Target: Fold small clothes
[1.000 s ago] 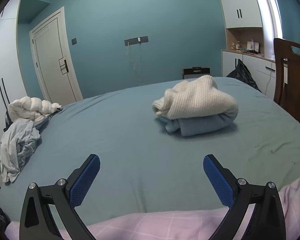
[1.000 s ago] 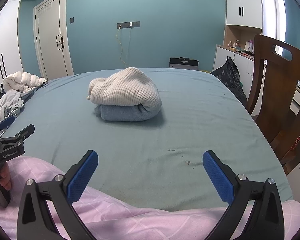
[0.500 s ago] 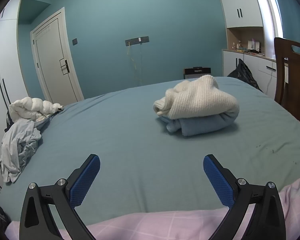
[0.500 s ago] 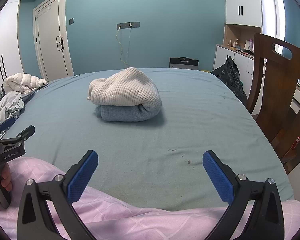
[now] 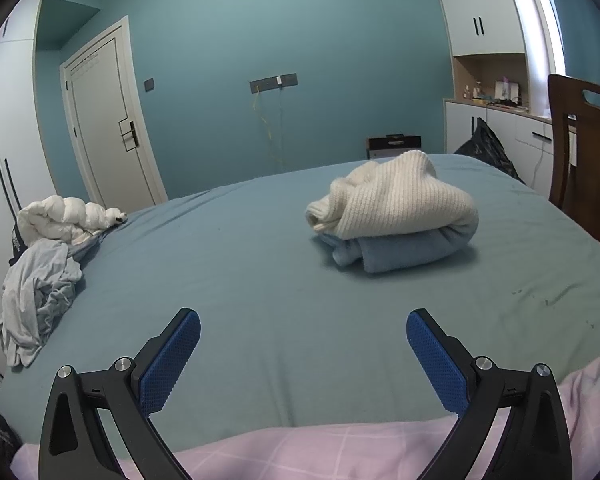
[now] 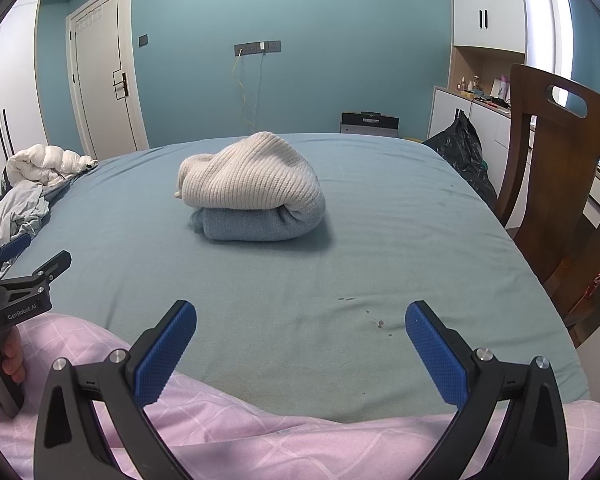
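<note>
Chunky ribbed cream knit sweater [image 6: 252, 178] on a soft, fuzzy blue garment [image 6: 244, 226]; smooth matt teal bedsheet [image 6: 380, 240]; glossy dark wooden chair [image 6: 560, 184] right; textured blue gripper pads [image 6: 162, 354] on matt black plastic.

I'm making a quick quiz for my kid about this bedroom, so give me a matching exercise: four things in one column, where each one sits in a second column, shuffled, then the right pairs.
Things:
1. cream knit sweater
2. blue folded garment
3. grey crumpled clothes
4. wooden chair

Places:
A. on the floor beside the bed's right edge
B. directly on the bed sheet, under another garment
C. heaped at the bed's left edge
D. on top of the folded pile

Pairs: 1-D, 2-B, 3-C, 4-A
</note>
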A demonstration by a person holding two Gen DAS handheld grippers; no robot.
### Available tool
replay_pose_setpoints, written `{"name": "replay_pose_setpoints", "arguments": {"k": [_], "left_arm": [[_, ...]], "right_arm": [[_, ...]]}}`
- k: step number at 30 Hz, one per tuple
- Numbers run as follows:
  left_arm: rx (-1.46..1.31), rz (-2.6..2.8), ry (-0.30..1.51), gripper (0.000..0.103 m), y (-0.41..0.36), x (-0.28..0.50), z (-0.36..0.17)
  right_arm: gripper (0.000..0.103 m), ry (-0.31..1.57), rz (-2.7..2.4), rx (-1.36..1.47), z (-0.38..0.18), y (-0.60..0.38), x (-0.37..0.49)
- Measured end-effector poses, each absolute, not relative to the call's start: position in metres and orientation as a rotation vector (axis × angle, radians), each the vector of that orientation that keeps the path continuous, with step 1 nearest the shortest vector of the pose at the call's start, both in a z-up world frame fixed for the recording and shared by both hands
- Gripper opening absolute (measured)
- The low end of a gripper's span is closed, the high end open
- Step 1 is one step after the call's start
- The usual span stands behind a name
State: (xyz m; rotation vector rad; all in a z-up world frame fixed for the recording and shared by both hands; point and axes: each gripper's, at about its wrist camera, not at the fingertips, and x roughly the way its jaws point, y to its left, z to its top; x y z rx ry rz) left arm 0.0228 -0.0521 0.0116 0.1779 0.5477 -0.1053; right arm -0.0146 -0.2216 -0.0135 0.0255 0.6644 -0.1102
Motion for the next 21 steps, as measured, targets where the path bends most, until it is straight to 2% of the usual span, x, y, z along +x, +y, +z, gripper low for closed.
{"name": "replay_pose_setpoints", "arguments": {"k": [21], "left_arm": [[0.18, -0.101, 0.547, 0.103, -0.053, 0.0223, 0.0122]], "right_arm": [[0.102, 0.666, -0.112, 0.028, -0.0131, -0.2205, -0.0148]]}}
